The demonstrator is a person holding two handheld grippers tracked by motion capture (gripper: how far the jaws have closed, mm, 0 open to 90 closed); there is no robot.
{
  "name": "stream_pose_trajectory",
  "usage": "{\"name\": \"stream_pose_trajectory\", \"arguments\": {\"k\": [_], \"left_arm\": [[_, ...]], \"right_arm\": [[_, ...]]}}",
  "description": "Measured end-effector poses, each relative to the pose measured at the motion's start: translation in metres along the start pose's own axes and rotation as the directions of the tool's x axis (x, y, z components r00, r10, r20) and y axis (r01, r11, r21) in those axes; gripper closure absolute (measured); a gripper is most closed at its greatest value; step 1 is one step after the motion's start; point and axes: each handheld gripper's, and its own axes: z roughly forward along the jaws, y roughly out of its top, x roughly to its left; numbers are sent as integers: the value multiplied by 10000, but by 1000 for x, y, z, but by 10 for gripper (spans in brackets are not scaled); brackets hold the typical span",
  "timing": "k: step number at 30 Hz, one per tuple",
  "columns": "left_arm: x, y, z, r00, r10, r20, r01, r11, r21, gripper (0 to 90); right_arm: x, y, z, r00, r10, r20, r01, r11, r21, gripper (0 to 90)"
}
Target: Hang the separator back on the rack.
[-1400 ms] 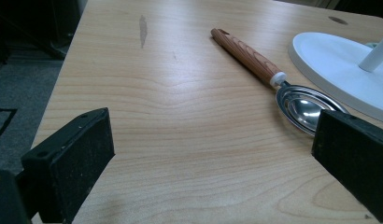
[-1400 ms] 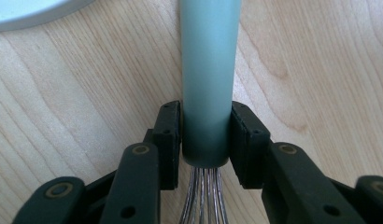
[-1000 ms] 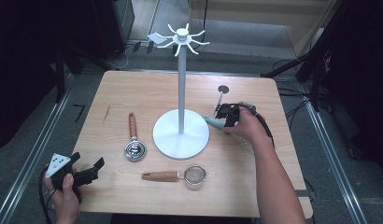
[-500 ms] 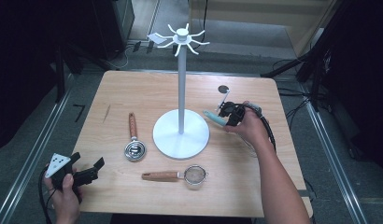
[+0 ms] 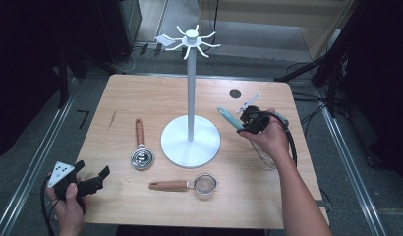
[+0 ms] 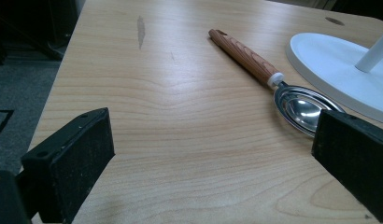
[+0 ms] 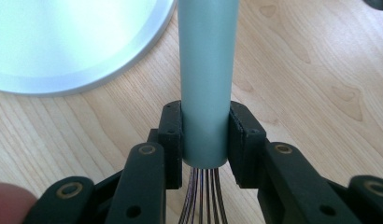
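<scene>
A whisk with a pale teal handle (image 5: pixel 230 118) and thin wire loops (image 5: pixel 263 155) is lifted off the table at the right. My right gripper (image 5: pixel 246 123) is shut on that handle; in the right gripper view the handle (image 7: pixel 206 84) sits clamped between both pads (image 7: pixel 173 135), with the wires trailing back toward the hand. A white hook stand (image 5: pixel 190 140) rises mid-table, its hooks (image 5: pixel 188 40) bare. My left gripper (image 5: pixel 94 182) rests open at the near left corner, with bare wood (image 6: pixel 199 140) between its jaws.
A wood-handled scoop (image 5: pixel 140 150) lies left of the stand's base, also ahead of the left jaws as the scoop (image 6: pixel 269 79). A wood-handled small strainer (image 5: pixel 187 185) lies near the front edge. A round hole (image 5: pixel 234 93) marks the far right of the table.
My right gripper has risen and shifted slightly with the whisk, lifting its teal handle higher off the table. The left gripper has stayed where it was.
</scene>
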Motion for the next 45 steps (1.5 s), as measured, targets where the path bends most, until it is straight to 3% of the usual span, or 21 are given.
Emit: {"name": "stream_pose_trajectory", "arguments": {"k": [5, 9, 14, 18, 22, 23, 25, 26, 29, 31, 32, 33, 35, 37, 38, 39, 40, 41, 42, 43, 45], "left_arm": [[0, 0, 0, 10000, 17, -6, -17, 10000, 7, 0], [0, 0, 0, 10000, 22, -5, -22, 10000, 6, 0], [0, 0, 0, 10000, 21, -5, -21, 10000, 7, 0], [0, 0, 0, 10000, 1, -5, -1, 10000, 0, 0], [0, 0, 0, 10000, -1, -4, 1, 10000, 2, 0], [0, 0, 0, 10000, -7, -2, 7, 10000, 0, 0], [0, 0, 0, 10000, -6, -3, 6, 10000, 2, 0], [0, 0, 0, 10000, -6, -3, 6, 10000, 2, 0], [0, 0, 0, 10000, 0, -5, 0, 10000, 8, 0], [0, 0, 0, 10000, 1, -4, -1, 10000, 5, 0], [0, 0, 0, 10000, -4, -4, 4, 10000, 9, 0], [0, 0, 0, 10000, 2, -3, -2, 10000, 12, 0], [0, 0, 0, 10000, 11, -2, -11, 10000, 14, 0], [0, 0, 0, 10000, 19, -5, -19, 10000, 21, 0], [0, 0, 0, 10000, 20, -5, -20, 10000, 23, 0], [0, 0, 0, 10000, 10, -4, -10, 10000, 14, 0], [0, 0, 0, 10000, 11, -4, -11, 10000, 17, 0], [0, 0, 0, 10000, 19, -5, -19, 10000, 22, 0], [0, 0, 0, 10000, 25, -1, -25, 10000, 25, 0], [0, 0, 0, 10000, 27, -4, -27, 10000, 25, 0], [0, 0, 0, 10000, 30, -6, -30, 10000, 28, 0]], "right_arm": [[3, -4, -7, 9995, 289, -102, -295, 9978, -596, 712], [7, -7, -18, 9984, 500, -268, -532, 9889, -1389, 712], [10, -9, -25, 9977, 635, -255, -672, 9798, -1884, 712], [15, -11, -35, 9940, 965, -521, -1072, 9554, -2752, 712], [20, -12, -39, 9946, 955, -403, -1033, 9458, -3080, 712], [24, -13, -42, 9946, 987, -317, -1036, 9324, -3463, 712], [28, -13, -45, 9944, 1011, -320, -1057, 9216, -3734, 712], [28, -13, -45, 9944, 1011, -320, -1057, 9216, -3734, 712], [36, -14, -50, 9935, 1029, -488, -1139, 8948, -4317, 712], [38, -14, -51, 9938, 989, -515, -1115, 8890, -4442, 712], [44, -14, -54, 9932, 1004, -596, -1166, 8708, -4775, 712], [44, -14, -54, 9932, 1004, -596, -1166, 8708, -4775, 712], [51, -13, -58, 9932, 967, -645, -1162, 8458, -5207, 712], [53, -13, -60, 9937, 952, -585, -1117, 8391, -5324, 712], [57, -12, -62, 9937, 986, -529, -1114, 8260, -5526, 712], [62, -12, -66, 9935, 972, -597, -1137, 8057, -5813, 712], [62, -12, -66, 9935, 972, -597, -1137, 8057, -5813, 712], [64, -12, -67, 9931, 979, -641, -1168, 7979, -5914, 711], [67, -11, -70, 9935, 909, -680, -1135, 7861, -6075, 712], [71, -11, -74, 9940, 810, -733, -1092, 7670, -6323, 712], [73, -10, -75, 9938, 821, -744, -1108, 7608, -6395, 711]]}}
